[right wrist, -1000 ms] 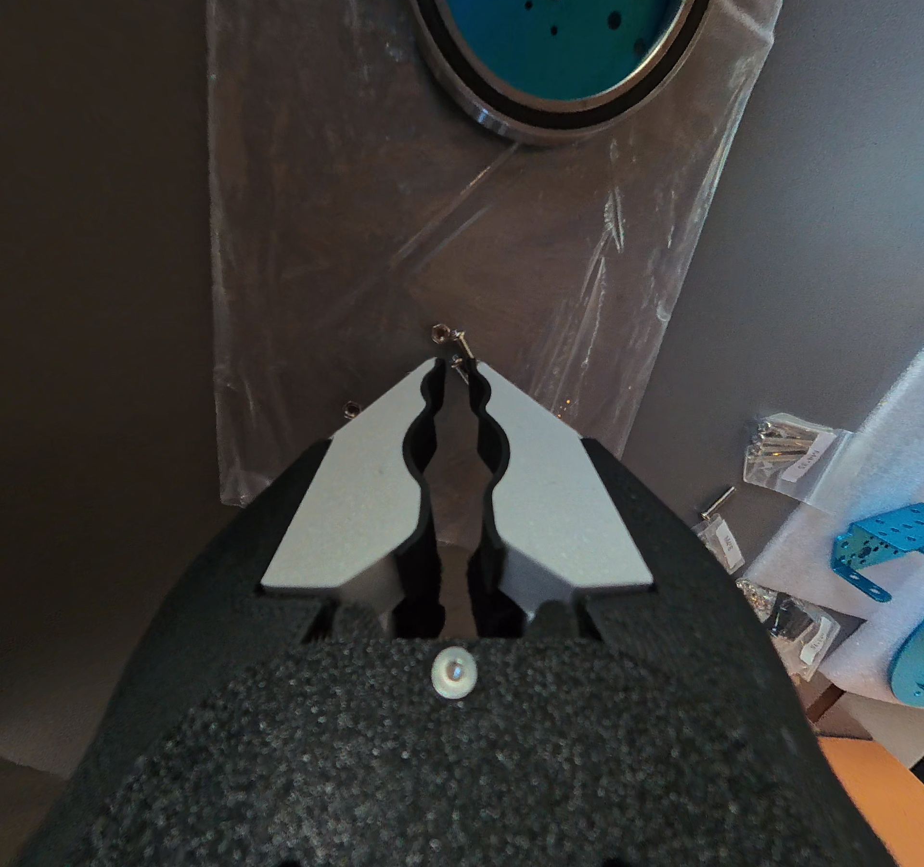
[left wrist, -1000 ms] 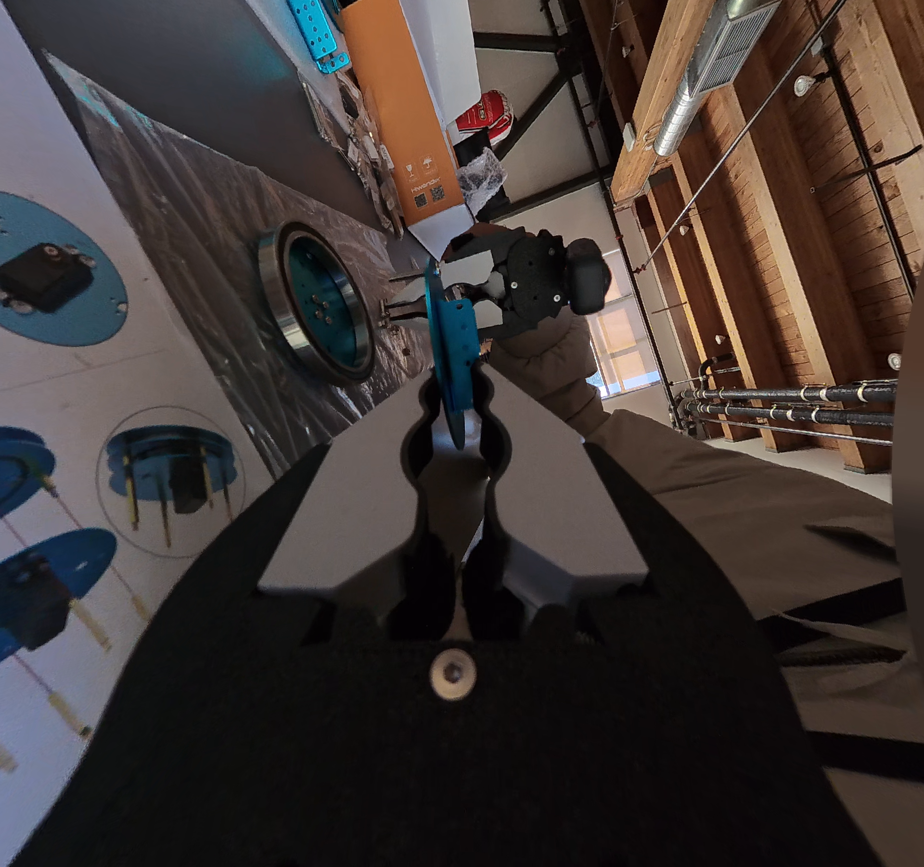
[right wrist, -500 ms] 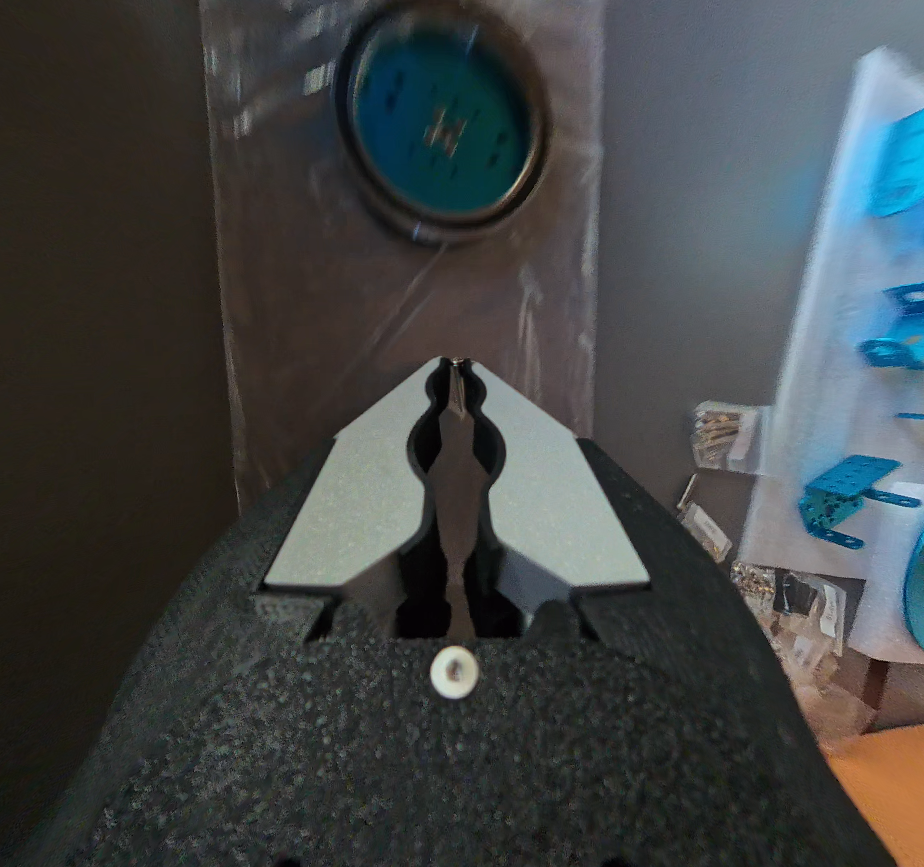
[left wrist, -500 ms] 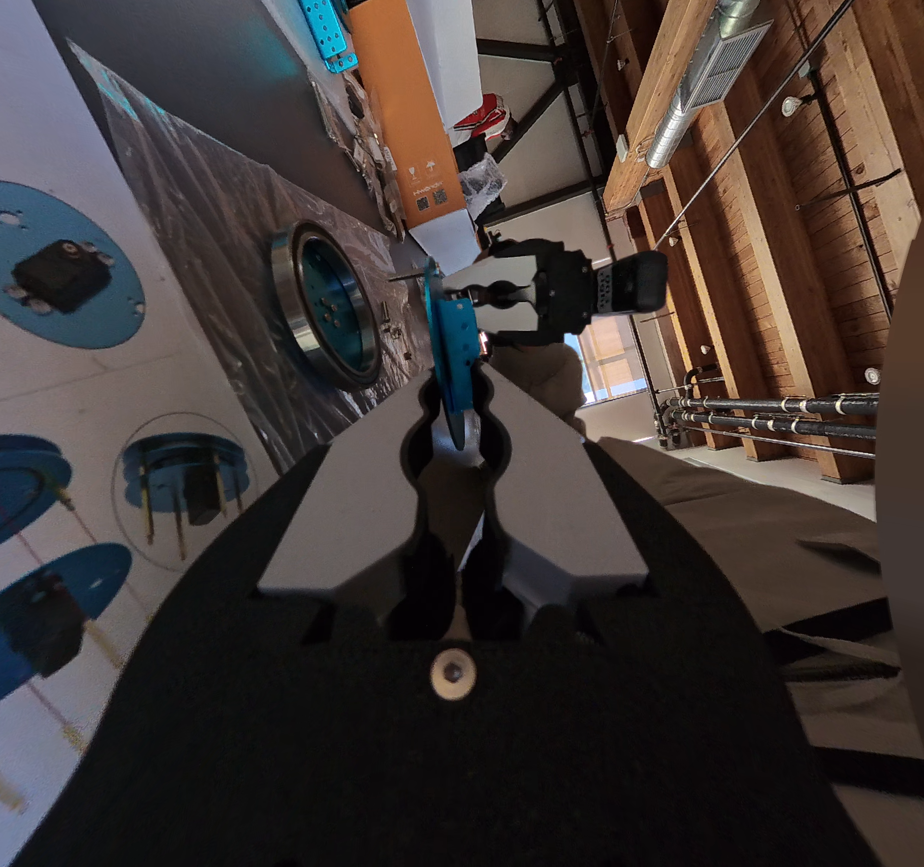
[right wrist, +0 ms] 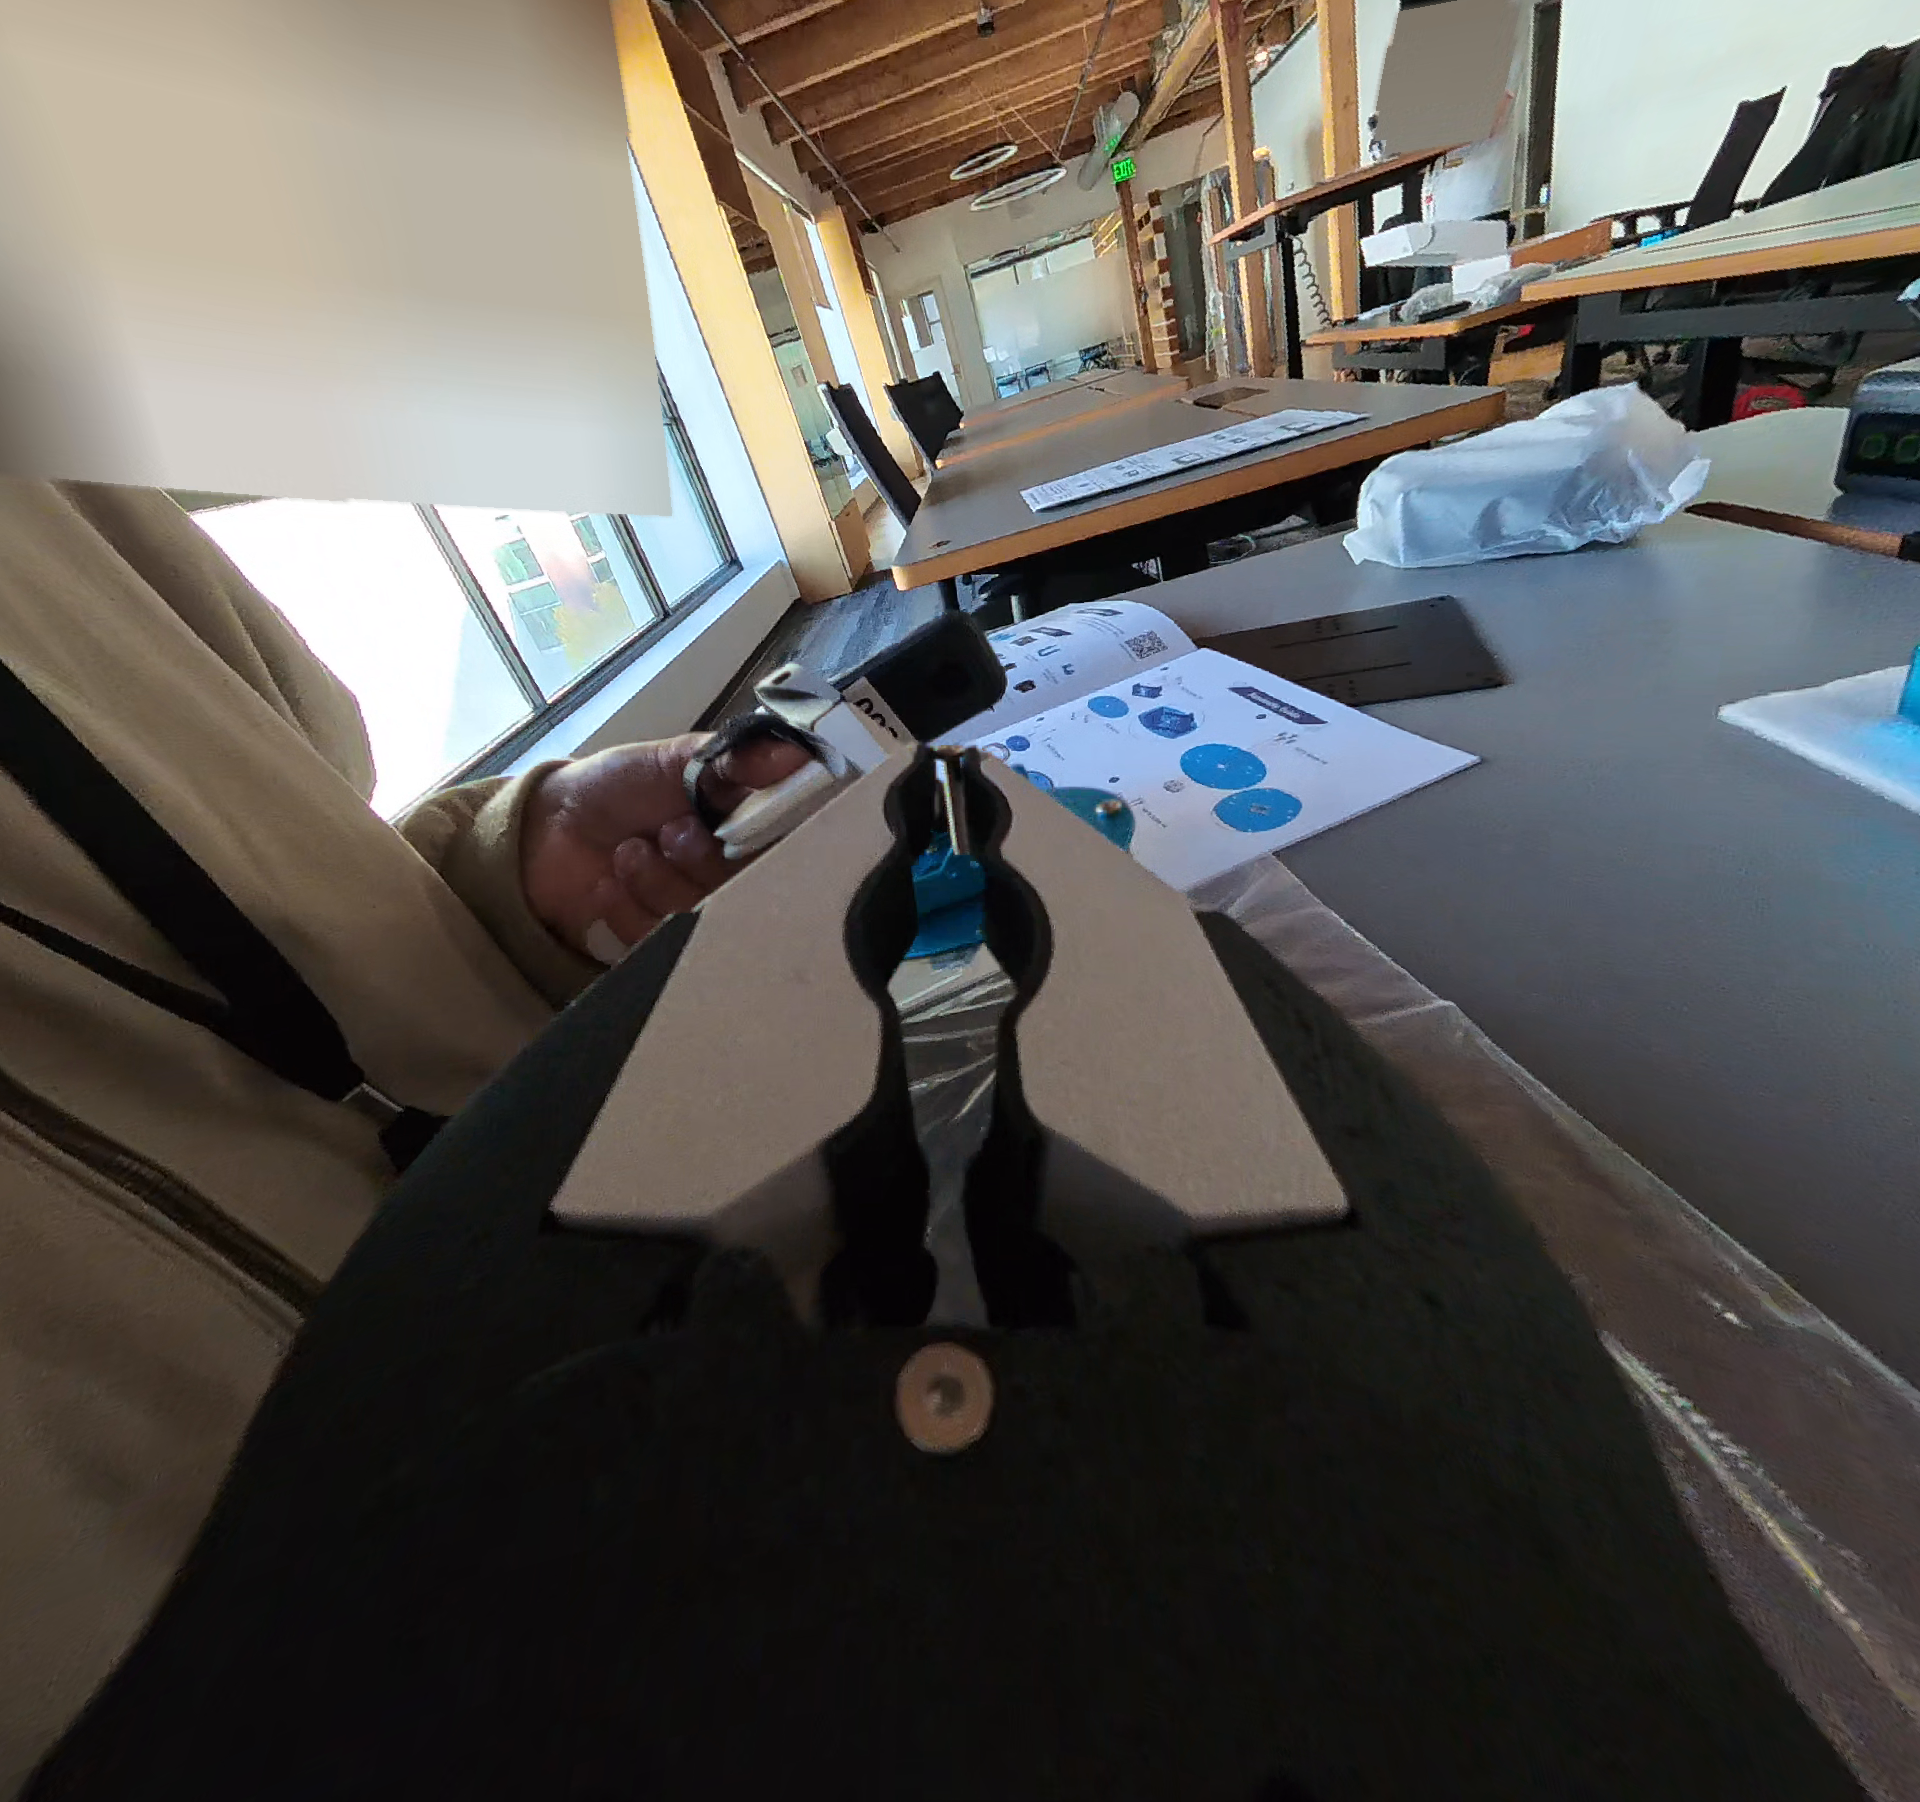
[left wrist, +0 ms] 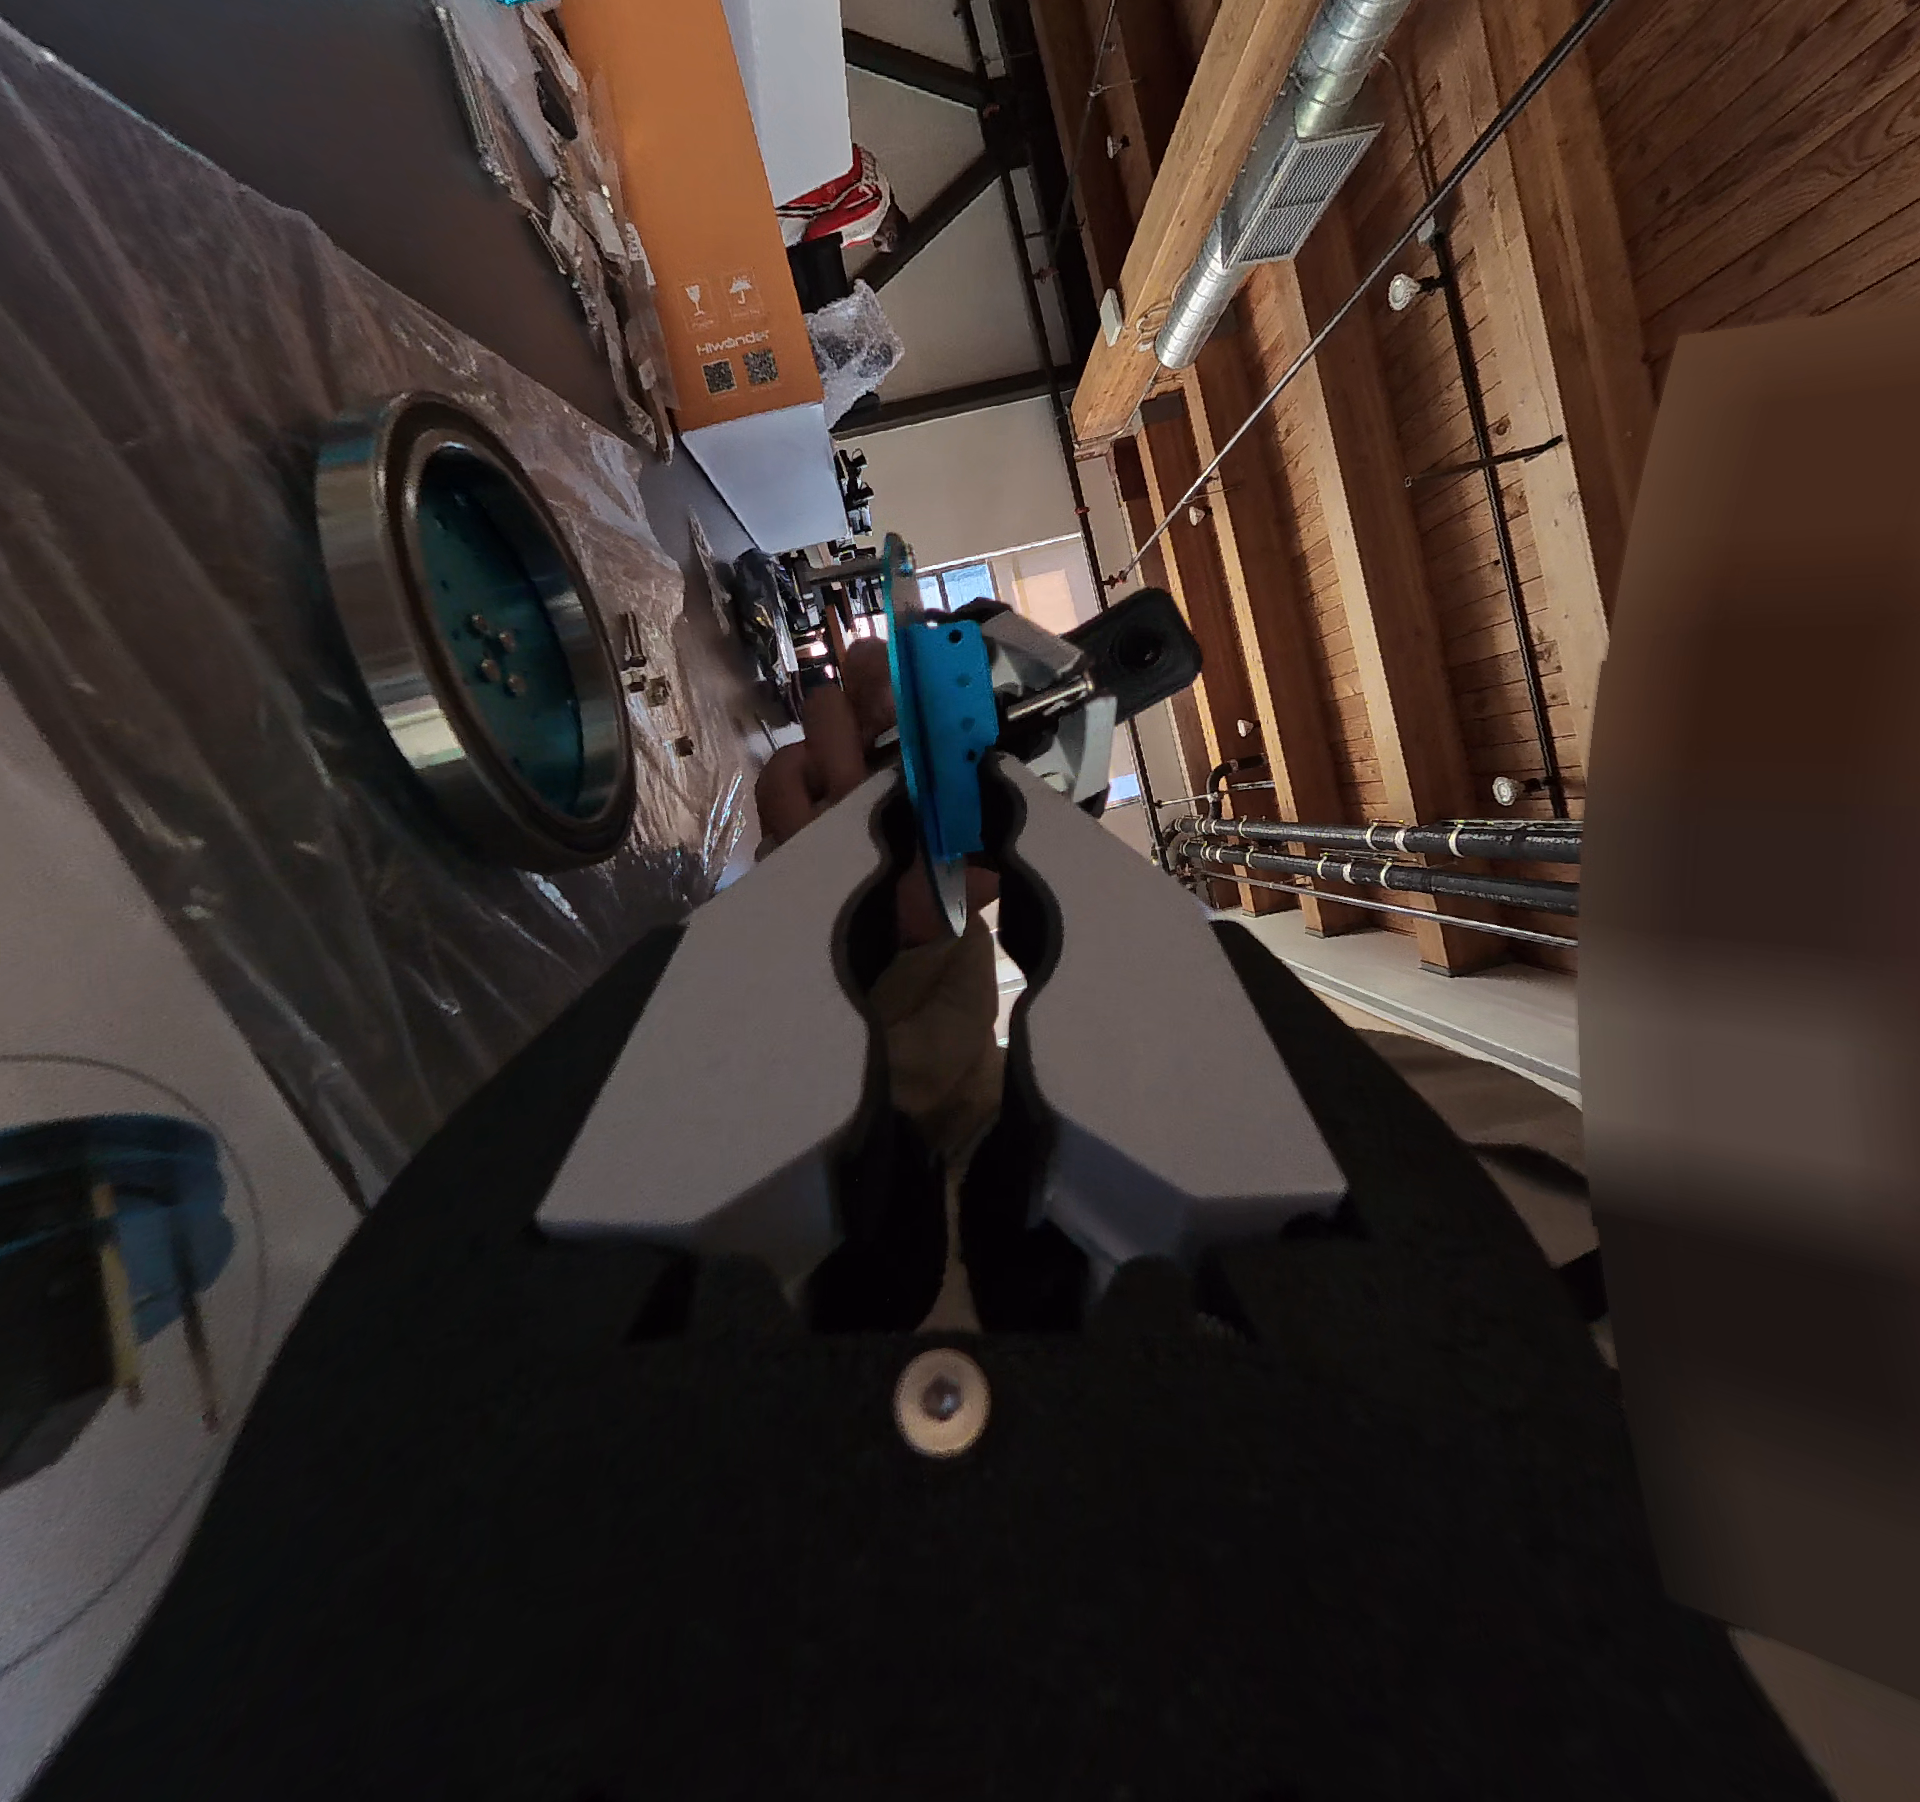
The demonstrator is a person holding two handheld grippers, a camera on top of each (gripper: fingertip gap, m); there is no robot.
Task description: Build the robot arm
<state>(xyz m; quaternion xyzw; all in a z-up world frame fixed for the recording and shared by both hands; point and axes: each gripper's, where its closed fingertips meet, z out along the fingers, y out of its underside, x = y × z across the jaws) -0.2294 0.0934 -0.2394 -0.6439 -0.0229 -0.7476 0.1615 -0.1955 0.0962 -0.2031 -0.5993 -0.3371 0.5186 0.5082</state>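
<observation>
**Both grippers loaded, meeting in mid-air**

Your left gripper [left wrist: 951, 796] has its jaws clamped on a blue bracket assembly [left wrist: 945, 724], a perforated blue block fixed to a thin blue plate, held edge-on above the table [right wrist: 1662, 817]. Your right gripper [right wrist: 951, 786] pinches a small silver screw [right wrist: 951, 812] upright at its very tips, jaws closed on it. In the left wrist view that screw [left wrist: 1049, 701] points at the bracket's right face, just beside it; whether it touches, you cannot tell. In that view a blue disc in a steel ring [left wrist: 488, 651] lies on a clear plastic sheet [left wrist: 208, 526] to the left, with loose nuts [left wrist: 655, 687] near it. An open instruction booklet [right wrist: 1247, 765] lies beyond the bracket in the right wrist view.
</observation>
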